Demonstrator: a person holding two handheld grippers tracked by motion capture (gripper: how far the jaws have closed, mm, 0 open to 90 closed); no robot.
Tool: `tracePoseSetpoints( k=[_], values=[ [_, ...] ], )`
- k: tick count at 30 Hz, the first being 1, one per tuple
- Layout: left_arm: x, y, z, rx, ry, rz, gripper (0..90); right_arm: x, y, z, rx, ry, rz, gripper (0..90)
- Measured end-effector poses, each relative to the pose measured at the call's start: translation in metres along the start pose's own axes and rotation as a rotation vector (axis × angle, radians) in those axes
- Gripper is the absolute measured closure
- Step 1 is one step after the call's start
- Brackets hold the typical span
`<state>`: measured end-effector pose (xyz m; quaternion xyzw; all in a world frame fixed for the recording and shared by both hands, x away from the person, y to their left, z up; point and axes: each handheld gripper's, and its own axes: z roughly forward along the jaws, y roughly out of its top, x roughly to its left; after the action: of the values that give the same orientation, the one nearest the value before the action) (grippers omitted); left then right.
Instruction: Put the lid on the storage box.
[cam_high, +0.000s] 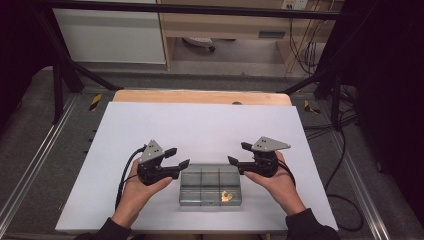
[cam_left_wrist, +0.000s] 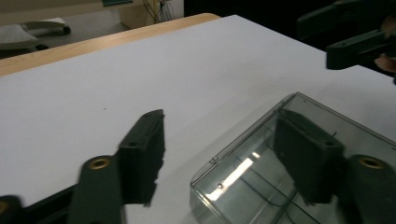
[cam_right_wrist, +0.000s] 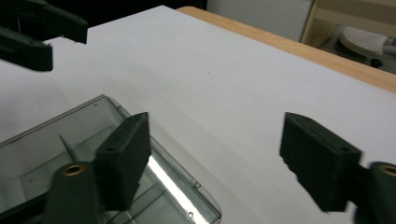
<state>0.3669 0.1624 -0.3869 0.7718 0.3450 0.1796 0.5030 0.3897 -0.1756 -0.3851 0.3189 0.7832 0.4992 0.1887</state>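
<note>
Now both hand-held grippers, left (cam_high: 180, 158) and right (cam_high: 237, 154), wide open, empty, flanking the clear compartment box (cam_high: 210, 186).

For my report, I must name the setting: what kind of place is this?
Probably a lab recording station: a table with a white top inside a dark metal frame, loose cables on the floor, and a clear compartment box between two hand-held claws.

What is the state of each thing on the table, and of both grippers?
clear compartment box: lid closed, lying flat on the white table, touched by neither gripper.
small yellowish item: lying inside the box, in a near right compartment.
left gripper: open, holding nothing, beside the box's left end.
right gripper: open, holding nothing, beside the box's right end.
</note>
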Motion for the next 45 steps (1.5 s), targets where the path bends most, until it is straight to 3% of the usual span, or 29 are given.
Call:
tracePoseSetpoints(
  k=[6, 13, 22, 28, 32, 45],
  values=[
    [0.005, -0.001, -0.002, 0.024, 0.03, -0.041, 14.9, 0.002, 0.007, -0.002, -0.027, -0.046, 0.001, 9.2],
    [0.011, -0.004, -0.009, 0.01, 0.04, -0.052, 9.2, 0.002, 0.008, 0.002, -0.029, -0.055, -0.002, 3.3],
    [0.015, -0.016, -0.012, 0.016, 0.047, -0.064, 7.8, -0.004, 0.003, 0.002, -0.004, -0.062, -0.011, 5.6],
    [0.023, -0.021, -0.024, 0.0, 0.064, -0.079, 7.8, -0.009, 0.002, -0.001, 0.001, -0.08, -0.006, 5.4],
    [0.028, -0.023, -0.032, -0.001, 0.1, -0.083, 7.8, -0.013, 0.0, -0.005, -0.005, -0.095, 0.005, 4.7],
    [0.037, -0.035, -0.058, -0.005, 0.111, -0.097, 7.7, -0.022, -0.004, -0.028, -0.035, -0.126, 0.04, 4.5]
  ],
)
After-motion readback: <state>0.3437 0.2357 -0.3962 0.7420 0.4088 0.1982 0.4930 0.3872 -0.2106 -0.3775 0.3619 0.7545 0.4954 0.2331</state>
